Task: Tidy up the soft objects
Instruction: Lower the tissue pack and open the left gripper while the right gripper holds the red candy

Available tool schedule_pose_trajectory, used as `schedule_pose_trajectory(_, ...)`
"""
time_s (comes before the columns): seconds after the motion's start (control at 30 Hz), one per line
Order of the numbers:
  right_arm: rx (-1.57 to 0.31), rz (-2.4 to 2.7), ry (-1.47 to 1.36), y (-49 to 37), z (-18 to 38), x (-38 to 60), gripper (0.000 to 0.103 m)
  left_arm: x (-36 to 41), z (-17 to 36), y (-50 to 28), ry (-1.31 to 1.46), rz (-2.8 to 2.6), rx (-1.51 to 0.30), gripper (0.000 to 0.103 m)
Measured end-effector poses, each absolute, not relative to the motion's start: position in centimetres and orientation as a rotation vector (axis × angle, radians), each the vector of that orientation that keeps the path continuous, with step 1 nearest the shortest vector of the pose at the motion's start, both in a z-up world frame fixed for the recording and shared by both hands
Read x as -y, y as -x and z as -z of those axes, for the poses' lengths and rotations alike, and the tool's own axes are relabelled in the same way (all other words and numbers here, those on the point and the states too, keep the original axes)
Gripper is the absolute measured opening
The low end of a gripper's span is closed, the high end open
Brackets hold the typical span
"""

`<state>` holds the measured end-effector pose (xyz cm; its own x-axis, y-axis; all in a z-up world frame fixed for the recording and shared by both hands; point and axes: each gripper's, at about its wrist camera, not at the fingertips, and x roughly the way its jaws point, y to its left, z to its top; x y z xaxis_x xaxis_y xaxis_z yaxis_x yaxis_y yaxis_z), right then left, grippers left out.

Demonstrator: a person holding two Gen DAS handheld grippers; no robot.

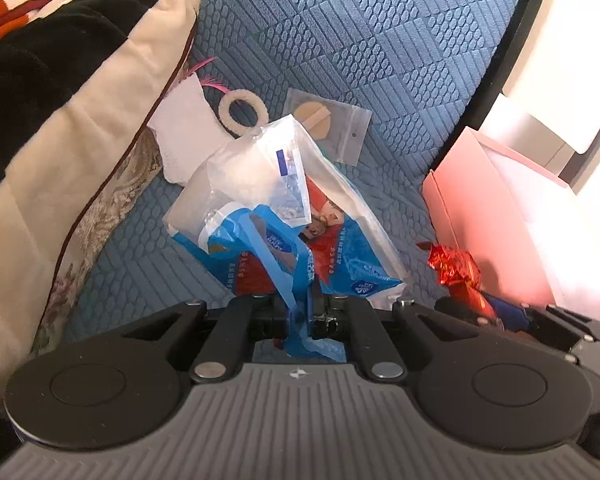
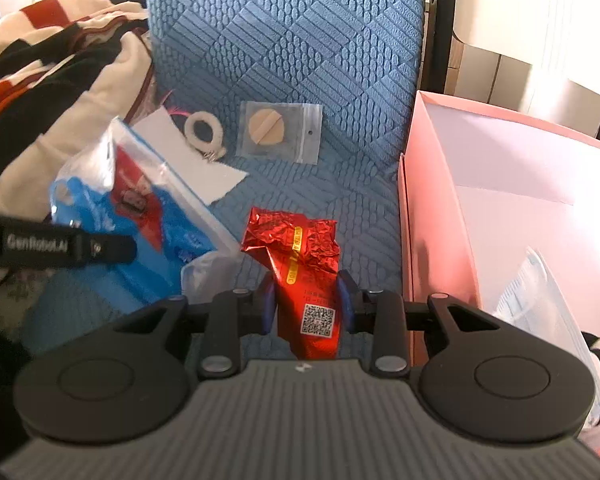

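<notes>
My left gripper (image 1: pixel 300 304) is shut on the edge of a blue, red and clear plastic bag (image 1: pixel 283 216) and holds it above the blue quilted cushion (image 1: pixel 340 40). The bag also shows at the left of the right wrist view (image 2: pixel 139 208). My right gripper (image 2: pixel 306 304) is shut on a crumpled red foil packet (image 2: pixel 300 248) with a QR code, just left of the pink box (image 2: pixel 432 200). The packet also shows in the left wrist view (image 1: pixel 456 268).
A white paper sheet (image 2: pixel 195 168), a fuzzy white ring (image 2: pixel 203 132) and a small clear zip bag with a tan disc (image 2: pixel 279 132) lie on the cushion. A striped blanket and cream pillow (image 1: pixel 59 120) are piled at left. The pink box holds a clear packet (image 2: pixel 540 304).
</notes>
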<state>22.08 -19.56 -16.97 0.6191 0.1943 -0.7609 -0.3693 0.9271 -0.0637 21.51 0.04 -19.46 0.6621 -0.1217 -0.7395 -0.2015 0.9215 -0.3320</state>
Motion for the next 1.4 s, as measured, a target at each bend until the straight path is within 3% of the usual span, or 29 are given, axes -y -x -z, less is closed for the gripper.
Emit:
schedule_pose_trajectory(0.7, -0.809, -0.351, 0.248, -18.3, 15.1, 22.7, 0.035, -0.6, 18.1, -16.1, 0.416, -0.089, -0.83, 0.003)
schedule_pose_trajectory(1.07, -0.776, -0.421, 0.243, -17.7, 15.5, 22.6, 0.035, -1.8, 20.1, -15.9, 0.604, -0.097, -0.813, 0.004)
schedule_pose_trajectory(1.1, -0.772, -0.423, 0.248, -17.8, 15.6, 22.5, 0.035, -1.9, 20.3, -15.9, 0.611, -0.092, -0.812, 0.008)
schedule_pose_trajectory(1.2, -0.764, -0.437, 0.249, -17.9, 15.7, 22.3, 0.035, -1.7, 20.7, -15.9, 0.633, -0.088, -0.805, 0.049)
schedule_pose_trajectory(1.4, -0.757, -0.433, 0.335, -17.9, 16.3, 21.3, 0.035, -0.8, 21.2, -16.4, 0.599, -0.054, -0.801, 0.049)
